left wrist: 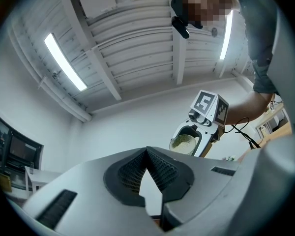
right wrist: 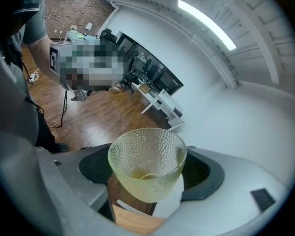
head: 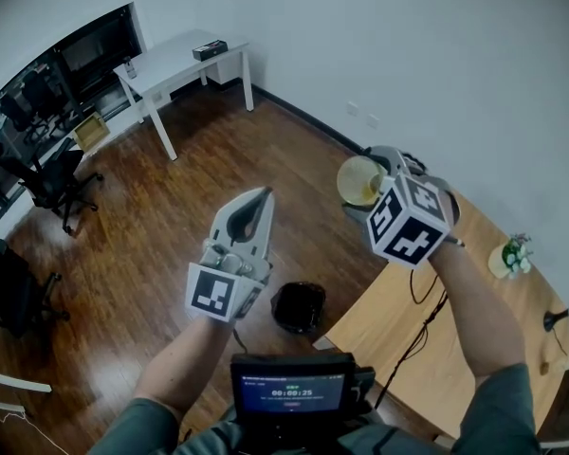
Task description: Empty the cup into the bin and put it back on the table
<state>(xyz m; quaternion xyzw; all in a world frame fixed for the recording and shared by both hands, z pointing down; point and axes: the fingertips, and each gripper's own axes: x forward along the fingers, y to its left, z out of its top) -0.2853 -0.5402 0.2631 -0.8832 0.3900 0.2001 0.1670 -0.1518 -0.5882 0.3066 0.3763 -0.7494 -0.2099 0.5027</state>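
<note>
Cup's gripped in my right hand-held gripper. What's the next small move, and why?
Probably carry the cup to the black bin before tipping. The right hand-held gripper is shut on it, but in the head view it hangs by the table edge, the bin down to its left.

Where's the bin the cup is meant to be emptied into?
In the head view the black bin stands on the wooden floor, low at centre, just left of the table.
</note>
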